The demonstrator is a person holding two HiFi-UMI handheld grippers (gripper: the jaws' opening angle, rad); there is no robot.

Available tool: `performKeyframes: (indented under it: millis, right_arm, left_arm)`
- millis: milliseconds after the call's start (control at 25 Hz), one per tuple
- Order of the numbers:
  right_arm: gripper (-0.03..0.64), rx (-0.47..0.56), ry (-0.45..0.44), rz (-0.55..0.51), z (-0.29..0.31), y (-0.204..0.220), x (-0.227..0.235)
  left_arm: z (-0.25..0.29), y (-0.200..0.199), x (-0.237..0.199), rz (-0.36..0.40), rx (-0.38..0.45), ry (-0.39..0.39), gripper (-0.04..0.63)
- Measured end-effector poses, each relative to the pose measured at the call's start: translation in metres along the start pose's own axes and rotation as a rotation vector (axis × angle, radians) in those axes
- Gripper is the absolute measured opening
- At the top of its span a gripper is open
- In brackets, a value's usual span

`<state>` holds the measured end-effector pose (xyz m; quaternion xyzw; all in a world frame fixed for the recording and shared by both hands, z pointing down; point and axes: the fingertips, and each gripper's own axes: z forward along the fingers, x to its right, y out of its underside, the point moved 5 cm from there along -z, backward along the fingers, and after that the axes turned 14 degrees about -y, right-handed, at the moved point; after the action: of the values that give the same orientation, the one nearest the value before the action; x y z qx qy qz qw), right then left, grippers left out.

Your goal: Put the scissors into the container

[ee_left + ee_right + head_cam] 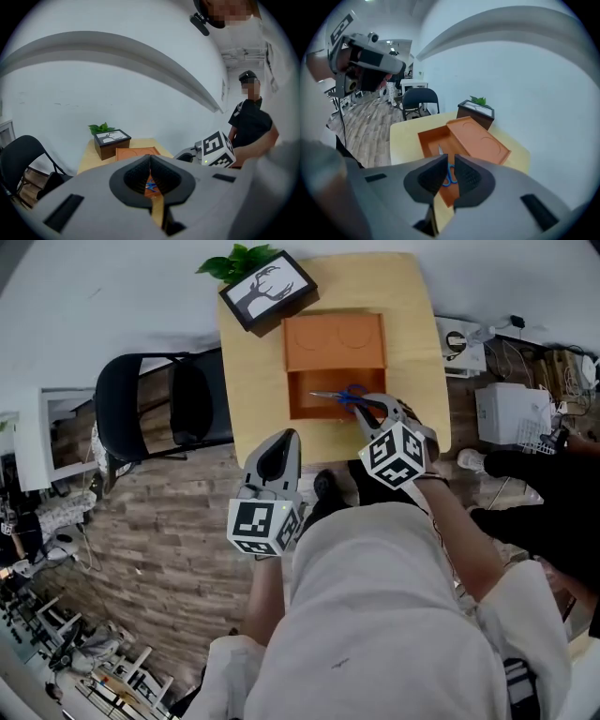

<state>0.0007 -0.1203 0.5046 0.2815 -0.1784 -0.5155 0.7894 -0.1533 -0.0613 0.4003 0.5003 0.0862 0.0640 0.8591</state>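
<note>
Blue-handled scissors lie flat inside the open orange container on the yellow table, blades pointing left. The container's lid lies folded back behind it. Just past the handles, at the container's near right corner, my right gripper stands open by a narrow gap with nothing between the pads. In the right gripper view the scissors show through the gap of that gripper. My left gripper is shut and empty, off the table's near edge, pointing at the container.
A dark box with a deer picture and a green plant stand at the table's far left corner. A black chair is to the table's left. White equipment and cables lie on the floor to the right. A person in black stands nearby.
</note>
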Motion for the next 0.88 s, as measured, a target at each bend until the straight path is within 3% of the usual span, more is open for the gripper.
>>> performKeyframes:
  millis: [880]
  right_arm:
    - [0.012, 0.269, 0.258, 0.263, -0.107, -0.03, -0.108]
  left_arm:
    - [-0.076, 0.019, 0.002, 0.052, 0.065, 0.231, 0.008]
